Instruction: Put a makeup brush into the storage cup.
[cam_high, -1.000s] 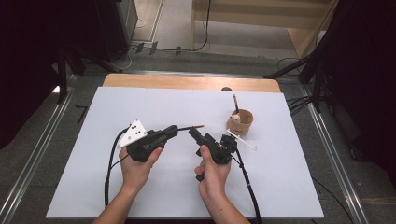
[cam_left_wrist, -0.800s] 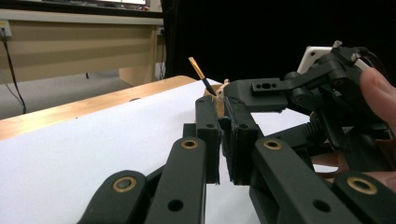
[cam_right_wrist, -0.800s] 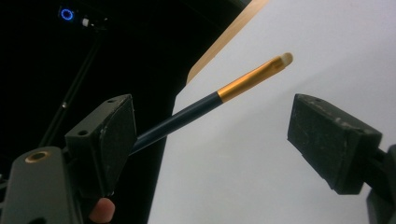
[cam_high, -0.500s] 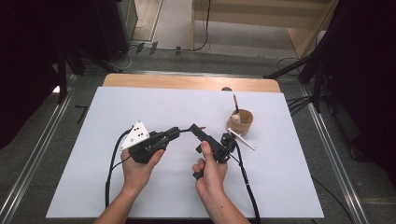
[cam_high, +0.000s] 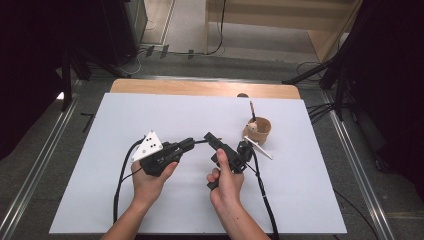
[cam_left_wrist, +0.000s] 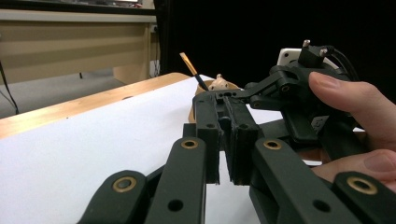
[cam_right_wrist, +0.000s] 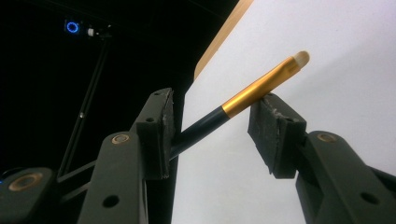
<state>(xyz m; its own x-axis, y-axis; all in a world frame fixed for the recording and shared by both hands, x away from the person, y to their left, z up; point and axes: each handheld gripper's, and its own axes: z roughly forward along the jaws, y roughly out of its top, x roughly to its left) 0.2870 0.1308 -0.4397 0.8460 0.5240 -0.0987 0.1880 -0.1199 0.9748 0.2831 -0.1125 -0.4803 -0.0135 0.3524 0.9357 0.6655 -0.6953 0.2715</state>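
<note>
Two grippers meet over one brush (cam_right_wrist: 252, 93), and the step in hand is a handover from your left to your right.

Left gripper (cam_high: 187, 144): jaws clenched. In the high view the dark handle runs straight out from their tips toward your other hand, so I judge them to be gripping the brush by its handle end.

Right gripper (cam_high: 212, 138): jaws have just been closing, but they are not yet on the brush. In the right gripper view the brush lies between them on a slant. The dark handle passes close against one pad, and the gold collar and pale tip reach out past the other. A clear gap remains on that side, so treat this grip as not made.

Surroundings: a wooden cup (cam_high: 262, 132) stands on the counter (cam_high: 150, 110), beyond and to the outer side of the right jaws, with a second brush (cam_high: 252, 111) standing in it. A white stick (cam_high: 259, 148) lies just beside the cup.

Next move, as I judge it: finish closing the right jaws squarely on the brush near the collar. Only then release the left jaws. Since the brush sits at an angle between the pads, it may swivel or slip as they pinch, so level it first and hold your left hand steady until the right grip is firm.
</note>
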